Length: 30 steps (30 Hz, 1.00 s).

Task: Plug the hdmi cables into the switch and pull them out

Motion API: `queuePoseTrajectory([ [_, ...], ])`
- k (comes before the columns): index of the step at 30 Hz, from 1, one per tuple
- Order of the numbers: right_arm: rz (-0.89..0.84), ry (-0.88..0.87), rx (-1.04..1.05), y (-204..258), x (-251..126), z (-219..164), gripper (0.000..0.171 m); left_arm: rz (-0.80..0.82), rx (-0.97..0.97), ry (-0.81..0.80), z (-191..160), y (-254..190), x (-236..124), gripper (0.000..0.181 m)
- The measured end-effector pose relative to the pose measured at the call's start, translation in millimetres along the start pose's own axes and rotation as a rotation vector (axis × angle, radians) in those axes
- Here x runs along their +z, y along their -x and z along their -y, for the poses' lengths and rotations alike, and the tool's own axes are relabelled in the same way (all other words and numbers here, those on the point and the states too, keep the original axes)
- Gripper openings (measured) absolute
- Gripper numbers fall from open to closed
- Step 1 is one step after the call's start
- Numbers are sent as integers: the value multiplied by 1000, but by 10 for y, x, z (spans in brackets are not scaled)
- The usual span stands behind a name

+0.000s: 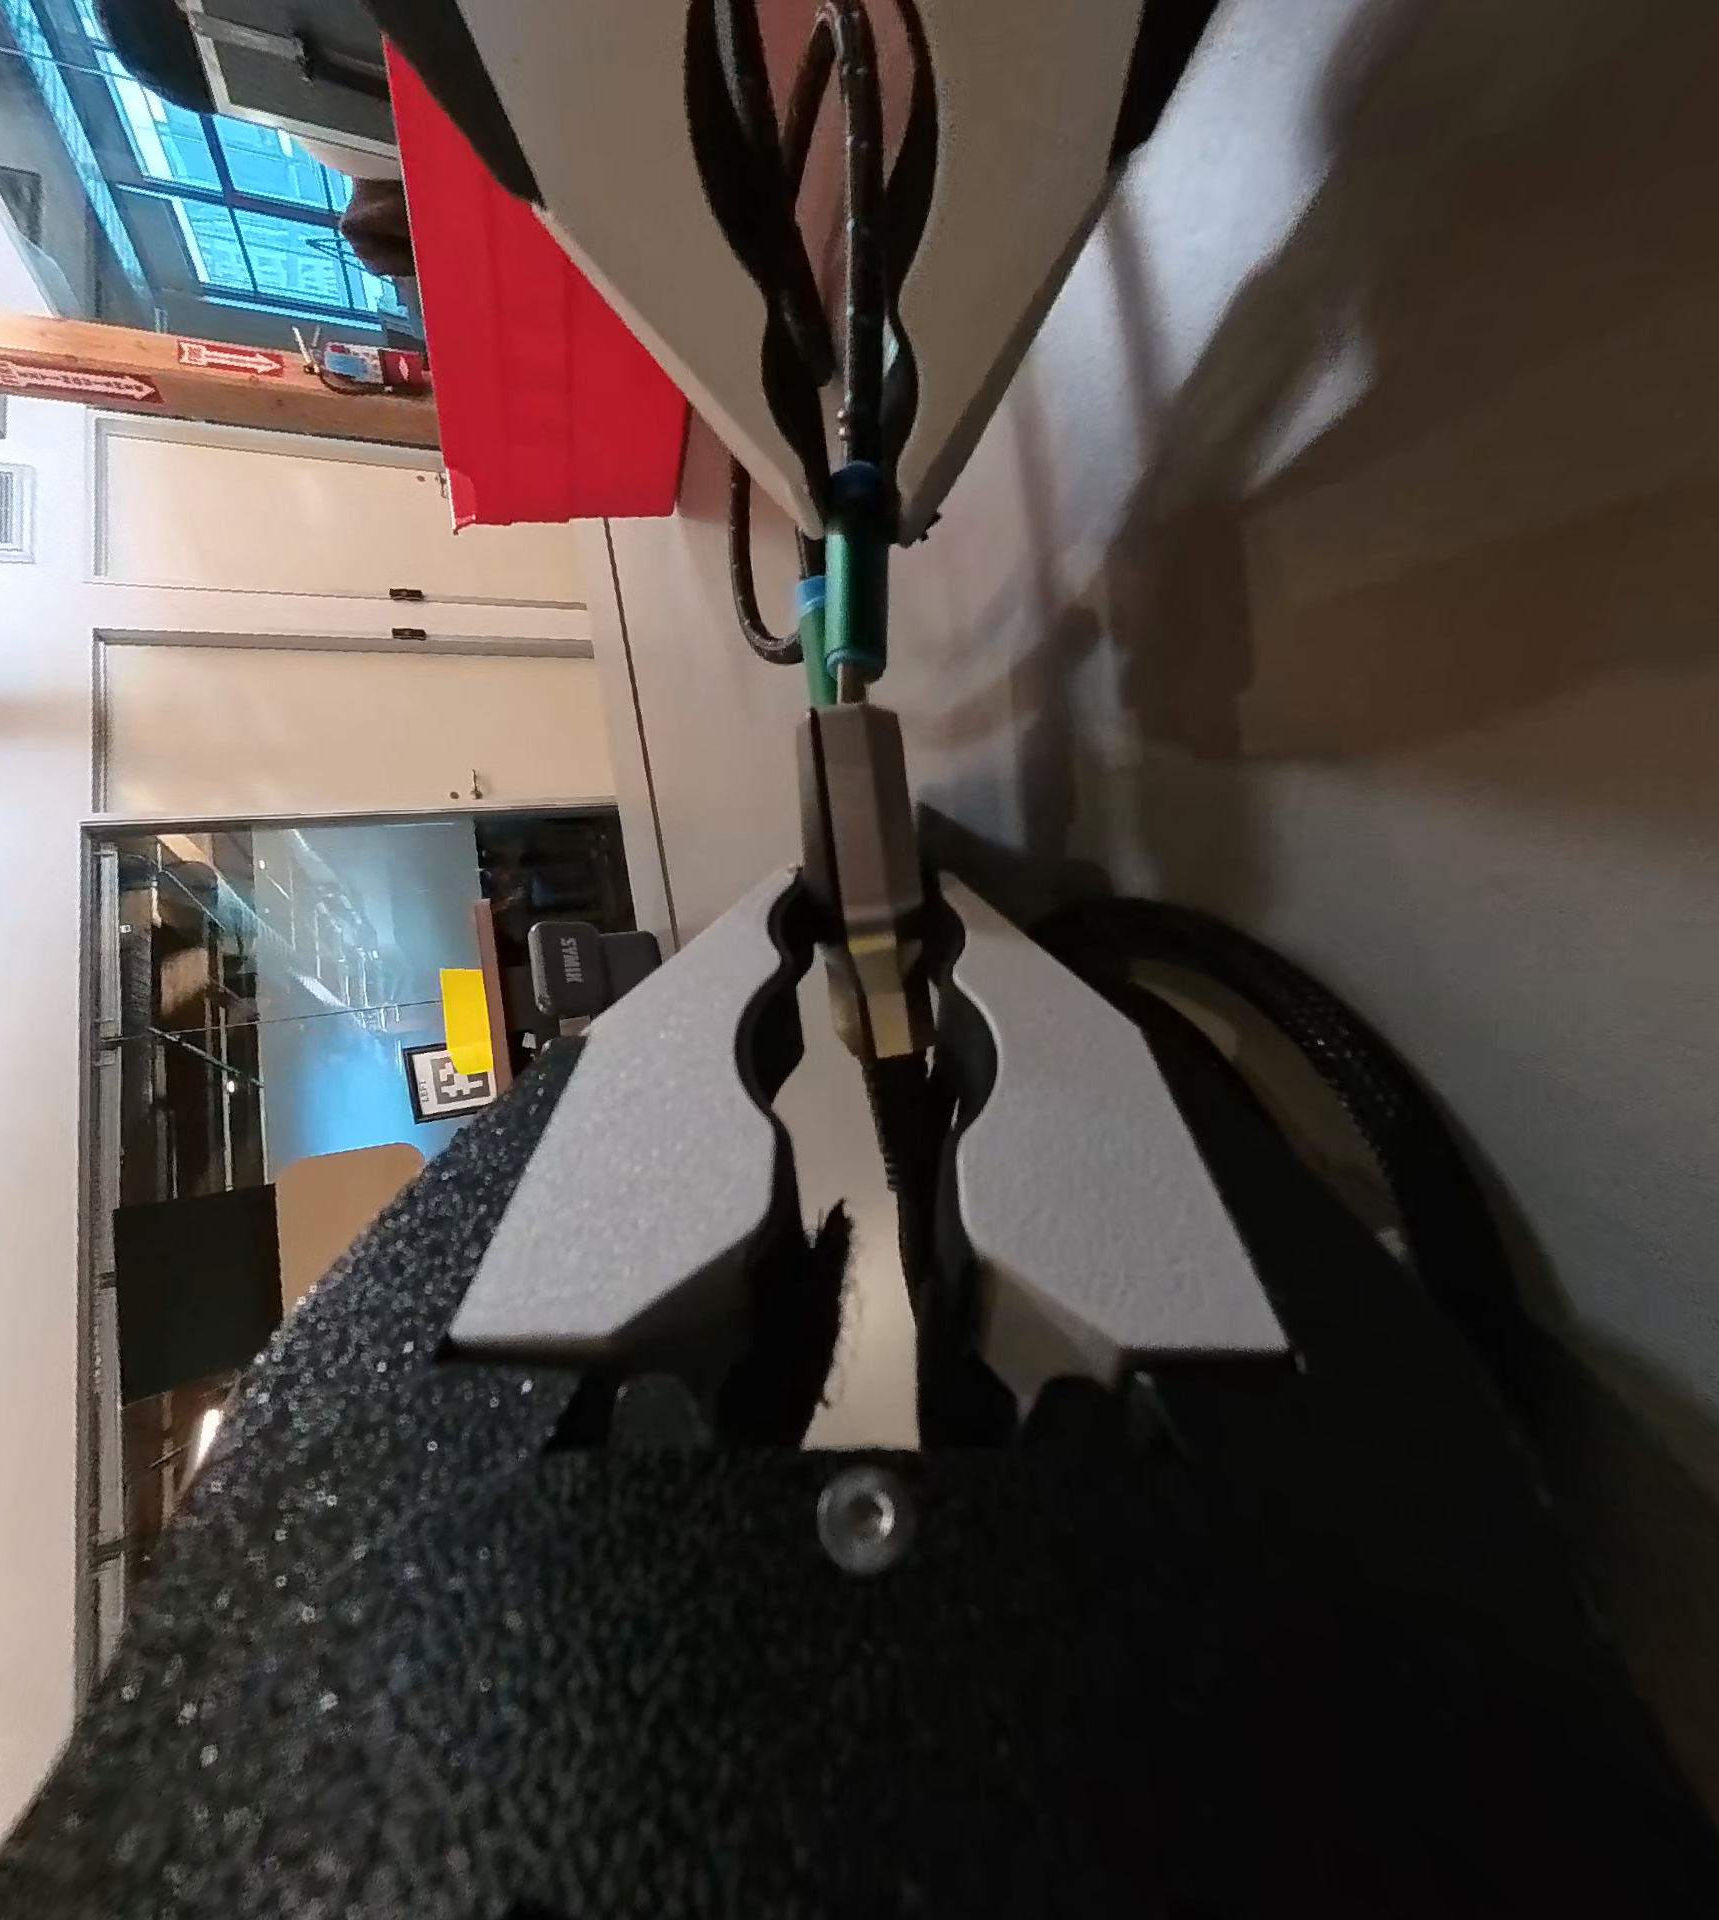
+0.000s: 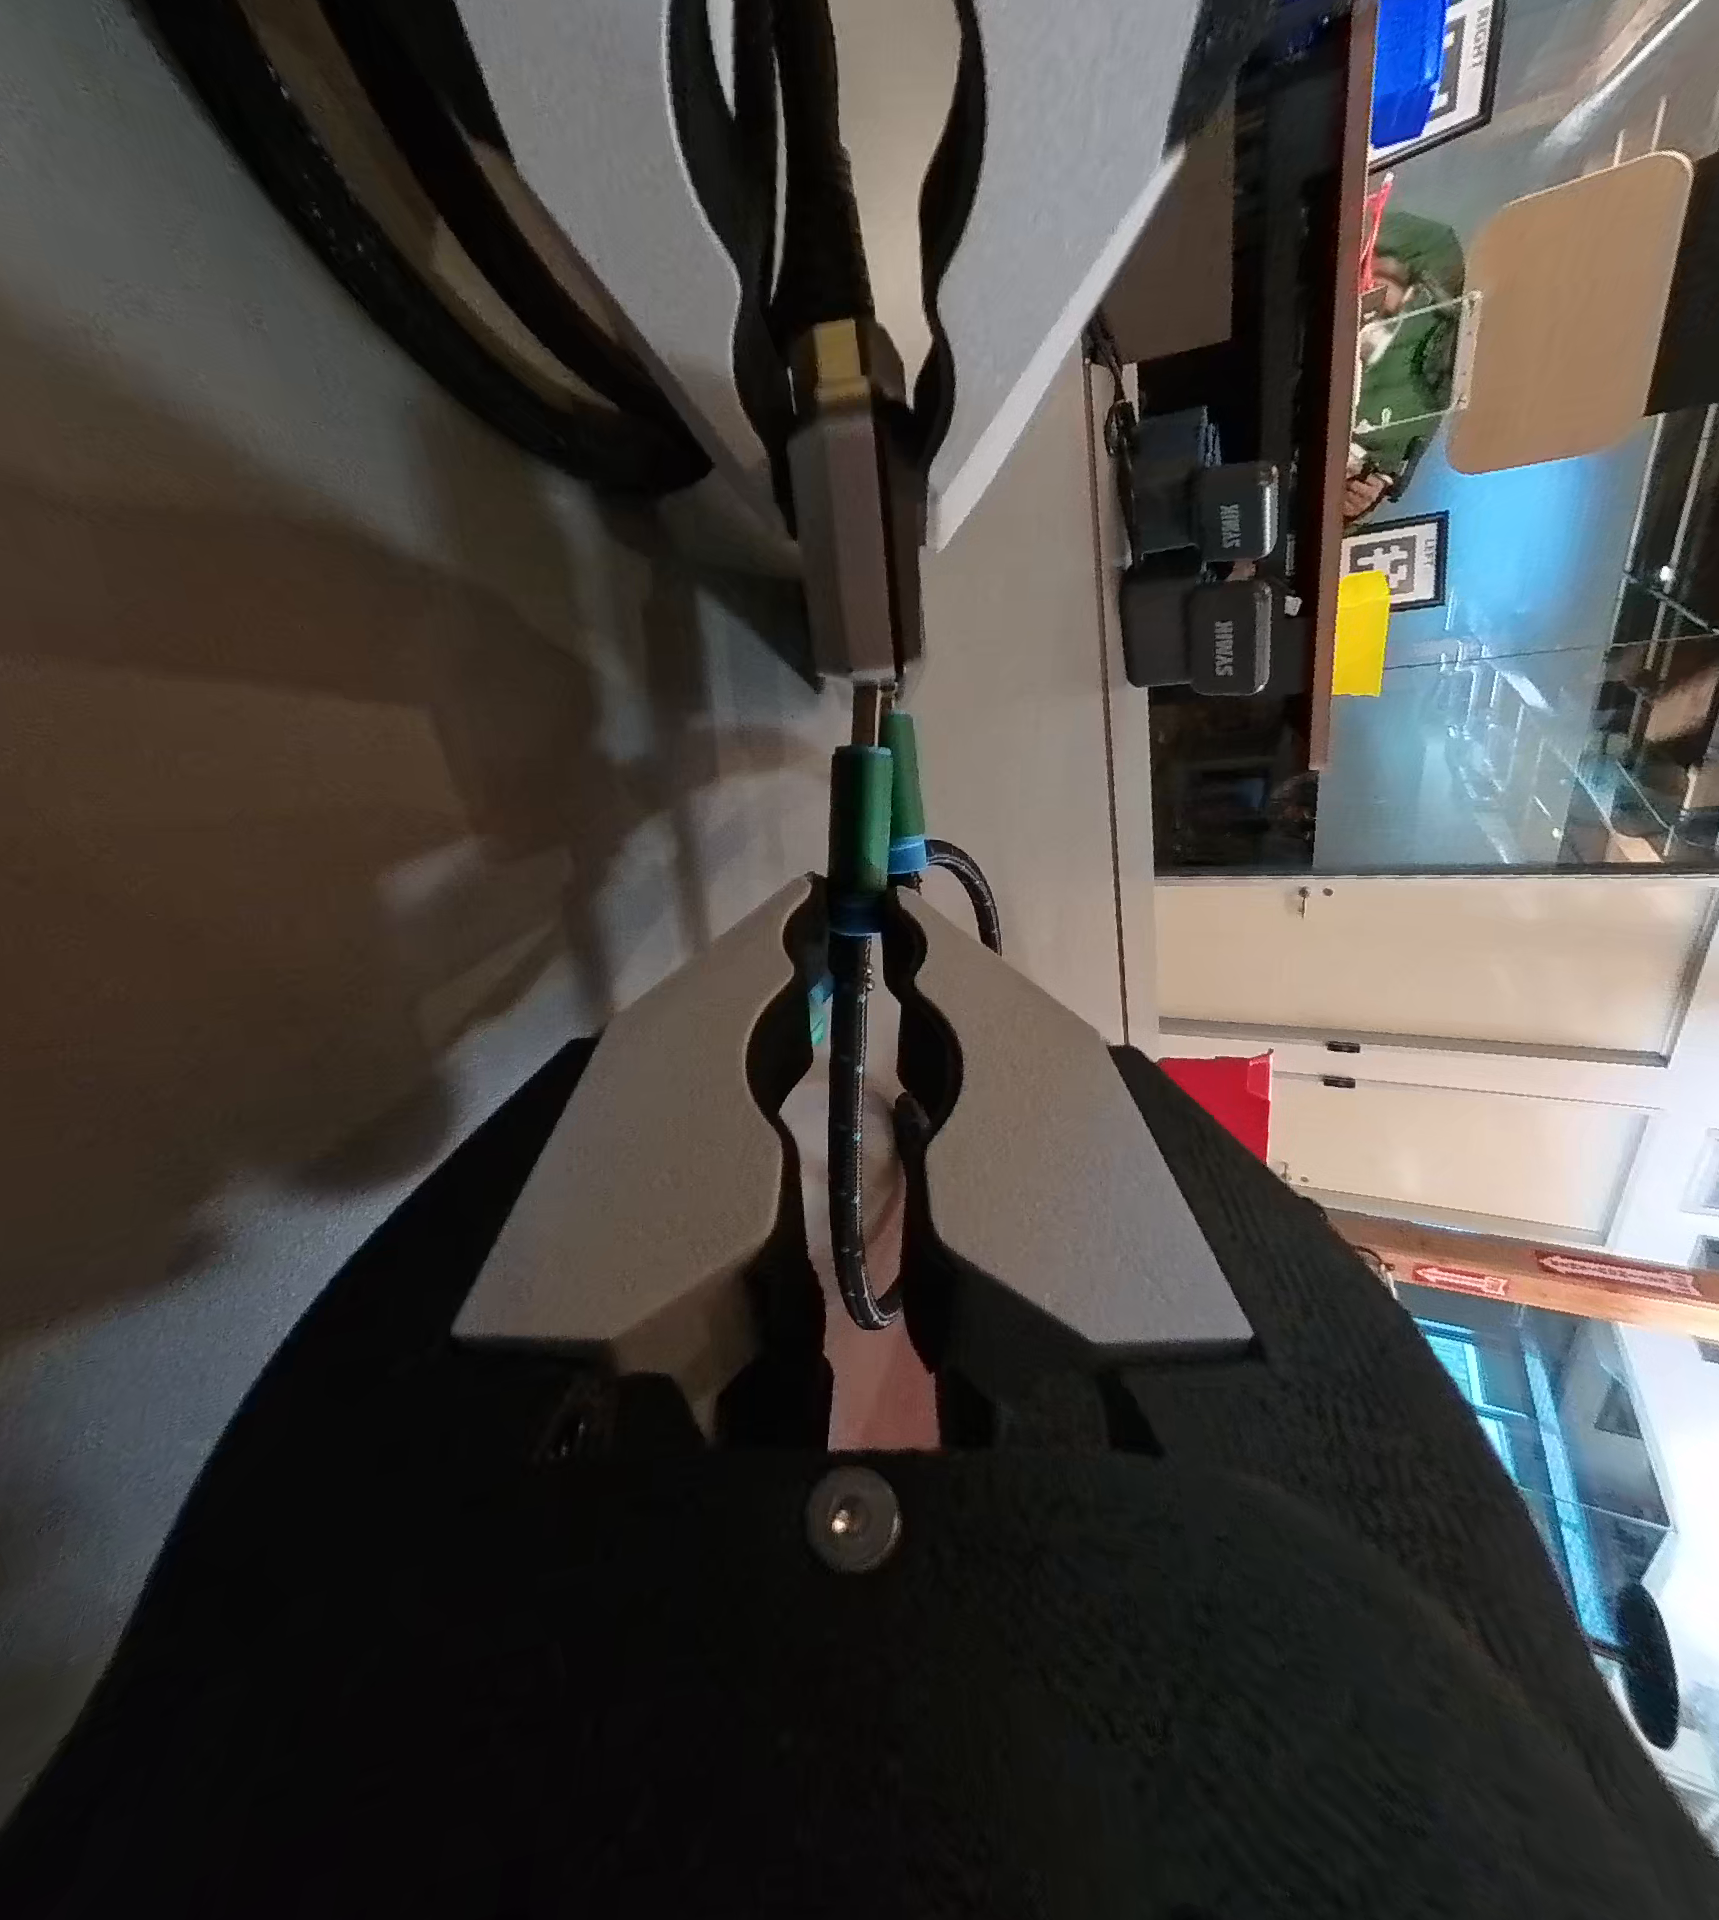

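Observation:
My left gripper (image 1: 870, 914) is shut on a grey metal switch (image 1: 855, 821) with a gold end and a black braided cable behind it. My right gripper (image 2: 855, 899) is shut on a green HDMI plug (image 2: 860, 821) at its blue collar. The two grippers face each other, tip to tip. The plug's bare metal tip (image 2: 870, 712) meets the switch (image 2: 850, 551); how deep it sits is hidden. A second green plug (image 2: 902, 774) hangs right beside the first, its cable looping away. In the left wrist view the right gripper (image 1: 860, 504) holds the plug (image 1: 850, 597).
A coil of thick black braided cable (image 1: 1354, 1039) lies on the pale table (image 1: 1457, 520); it also shows in the right wrist view (image 2: 367, 208). Beyond the table are a red panel (image 1: 543, 312), black boxes (image 2: 1229, 634), a glass wall and a person in a green top (image 2: 1406, 343).

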State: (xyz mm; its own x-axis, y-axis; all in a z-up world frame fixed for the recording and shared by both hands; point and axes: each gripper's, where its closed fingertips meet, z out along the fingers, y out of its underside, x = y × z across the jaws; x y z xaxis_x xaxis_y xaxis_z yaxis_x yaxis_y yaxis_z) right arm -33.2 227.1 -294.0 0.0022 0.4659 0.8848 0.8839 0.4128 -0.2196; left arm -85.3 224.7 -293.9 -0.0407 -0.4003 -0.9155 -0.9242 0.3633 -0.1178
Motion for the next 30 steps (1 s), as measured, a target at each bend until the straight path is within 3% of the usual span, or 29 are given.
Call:
queuePoseTrajectory([
  [6,41,-10,88,-3,-6,6,8,-1,28,5,11,-12,-8,19],
  [17,-22,-2,-122,-12,-10,14,8,-20,5,10,8,-3,-21,18],
  [30,-16,-21,-201,-9,-26,24,7,-35,-1,-8,8,-1,-34,18],
])
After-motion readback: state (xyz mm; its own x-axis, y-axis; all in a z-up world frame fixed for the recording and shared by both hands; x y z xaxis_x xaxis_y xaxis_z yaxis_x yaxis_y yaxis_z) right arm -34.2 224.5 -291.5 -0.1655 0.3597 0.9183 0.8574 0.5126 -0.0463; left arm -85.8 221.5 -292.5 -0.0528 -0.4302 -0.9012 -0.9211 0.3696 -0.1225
